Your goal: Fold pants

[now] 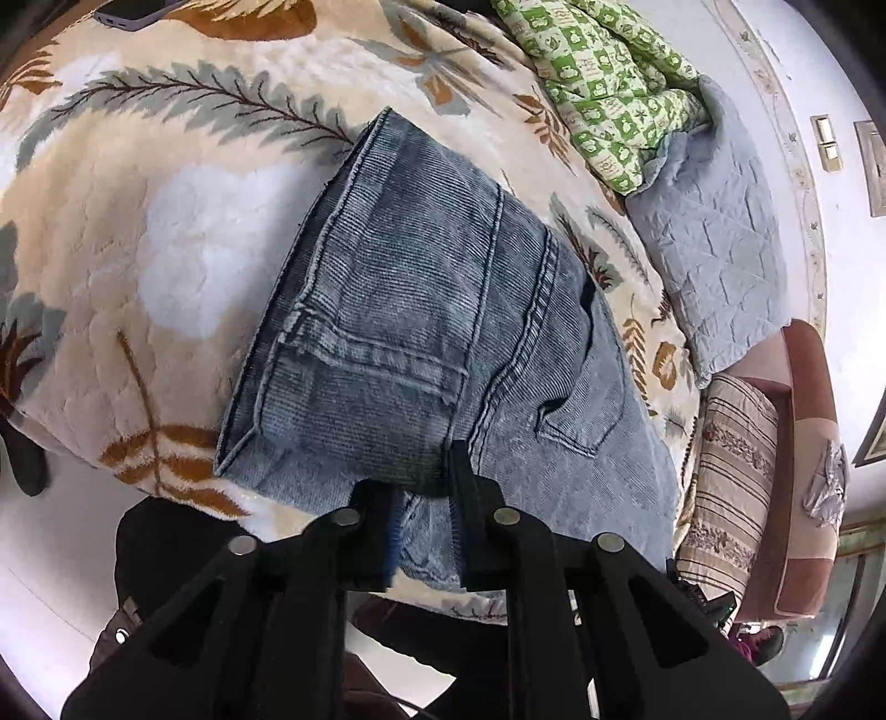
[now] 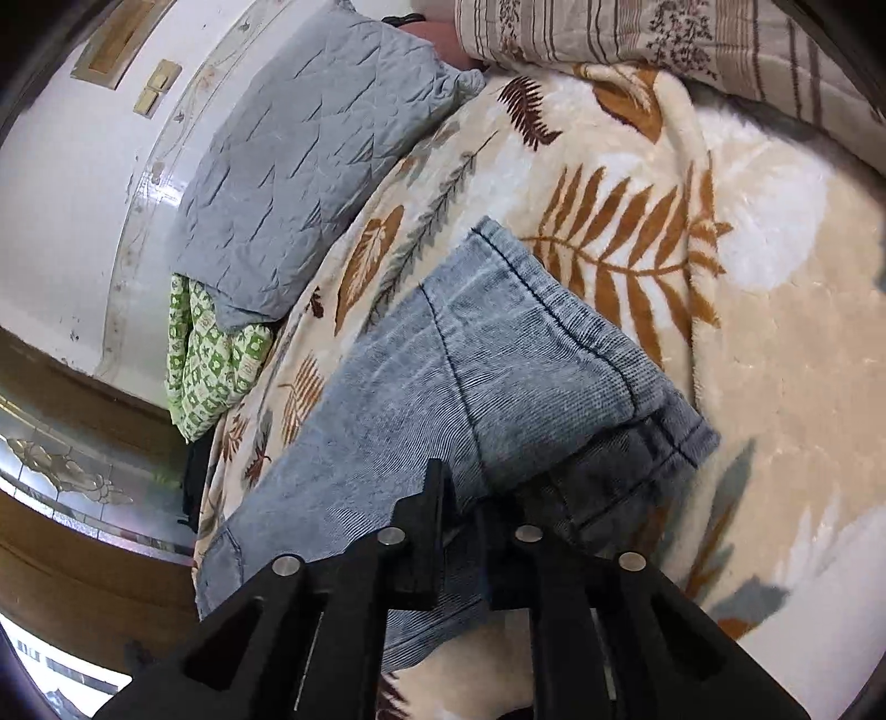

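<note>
The pants (image 1: pixel 421 332), washed blue corduroy-ribbed denim, lie already doubled into a thick bundle on the leaf-patterned blanket (image 1: pixel 138 232) that covers the bed, near its front edge. The left tool (image 1: pixel 423 493) is clenched on the bundle's near edge, cloth bunched between its fingers; the right tool (image 2: pixel 470 498) is likewise clenched on denim, beside the dark-stitched hem (image 2: pixel 626 376). This fabric looks heavy and fairly stiff for cloth: it should hold a crease and slide little on the plush blanket, yet stacked layers are bulky and the lower ones may slip out of a shallow pinch. Thick seams and hems give the surest hold, so taking both near corners deep, through all layers, seems wise. Beyond the pants, toward the wall, lie a grey quilted pillow (image 2: pixel 310 177) and a green checked cloth (image 1: pixel 603 77), both well apart from the pants; a striped pillow (image 1: pixel 725 487) sits off the bundle's right side, and a phone (image 1: pixel 133 14) lies far beyond on the blanket. Nothing rests on the pants, so the blanket past them seems free for a further fold.
</note>
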`<state>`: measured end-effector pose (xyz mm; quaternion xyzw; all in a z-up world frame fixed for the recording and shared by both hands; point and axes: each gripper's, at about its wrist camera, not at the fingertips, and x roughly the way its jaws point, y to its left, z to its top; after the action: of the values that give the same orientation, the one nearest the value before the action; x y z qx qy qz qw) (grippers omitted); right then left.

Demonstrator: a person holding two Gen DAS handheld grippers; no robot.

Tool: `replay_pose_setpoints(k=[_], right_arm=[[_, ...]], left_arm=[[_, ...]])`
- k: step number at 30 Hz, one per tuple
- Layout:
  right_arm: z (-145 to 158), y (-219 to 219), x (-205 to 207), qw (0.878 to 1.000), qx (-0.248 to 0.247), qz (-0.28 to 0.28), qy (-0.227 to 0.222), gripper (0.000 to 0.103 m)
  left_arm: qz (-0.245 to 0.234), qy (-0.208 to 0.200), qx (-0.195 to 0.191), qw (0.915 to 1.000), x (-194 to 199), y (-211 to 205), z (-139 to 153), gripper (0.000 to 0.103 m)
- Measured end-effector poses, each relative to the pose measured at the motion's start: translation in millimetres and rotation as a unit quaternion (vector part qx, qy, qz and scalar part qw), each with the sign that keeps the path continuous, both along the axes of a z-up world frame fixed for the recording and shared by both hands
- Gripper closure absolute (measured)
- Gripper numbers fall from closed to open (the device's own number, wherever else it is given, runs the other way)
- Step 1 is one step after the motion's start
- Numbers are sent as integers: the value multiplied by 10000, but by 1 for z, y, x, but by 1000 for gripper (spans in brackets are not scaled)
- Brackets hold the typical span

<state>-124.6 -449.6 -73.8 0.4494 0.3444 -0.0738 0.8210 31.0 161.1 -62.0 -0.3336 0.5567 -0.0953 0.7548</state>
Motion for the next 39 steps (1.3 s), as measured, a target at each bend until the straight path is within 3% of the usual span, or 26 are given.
replay_pose_setpoints(k=[4, 5, 8, 10, 16, 22, 25, 27, 28, 29, 30, 35, 39], right_arm=[[13, 24, -5, 9985, 404, 223, -291, 57], [14, 36, -3, 9973, 535, 384, -318, 55], [7, 84, 18, 9900, 903, 1065, -216, 54], [-2, 131, 41, 9782, 1203, 1690, -56, 54], [-22, 231, 90, 9474, 1682, 2706, 319, 54], [-44, 256, 100, 9482, 1938, 2425, 675, 54], [-51, 249, 98, 9542, 2169, 1986, 543, 55], [-52, 245, 102, 9581, 2194, 1795, 401, 58], [-51, 246, 105, 9599, 2118, 1800, 364, 71], [-50, 247, 109, 9613, 2025, 1834, 365, 98], [-48, 248, 111, 9624, 1918, 1891, 337, 97], [-14, 247, 94, 9549, 1798, 2355, -211, 97], [-11, 242, 66, 9479, 1834, 2603, -123, 97]], left_arm=[[0, -53, -255, 9997, -8, 4, 2, 86], [0, -38, -314, 9995, -8, 4, 1, 83], [2, 6, -519, 9987, -8, 2, -2, 66], [-5, -6, -611, 9981, -10, 1, -2, 56], [-38, 22, -728, 9973, -3, -2, -5, 53], [21, 124, -859, 9962, 7, 1, -15, 53], [63, 178, -879, 9959, 14, 0, -18, 54], [88, 198, -907, 9956, 18, -1, -18, 60], [98, 177, -894, 9958, 20, -1, -17, 78], [81, 158, -850, 9962, 21, -1, -15, 87], [64, 147, -880, 9960, 21, -1, -13, 92], [-69, -214, -854, 9961, -7, 6, 17, 93], [-169, -168, -640, 9977, -24, 9, 10, 93]])
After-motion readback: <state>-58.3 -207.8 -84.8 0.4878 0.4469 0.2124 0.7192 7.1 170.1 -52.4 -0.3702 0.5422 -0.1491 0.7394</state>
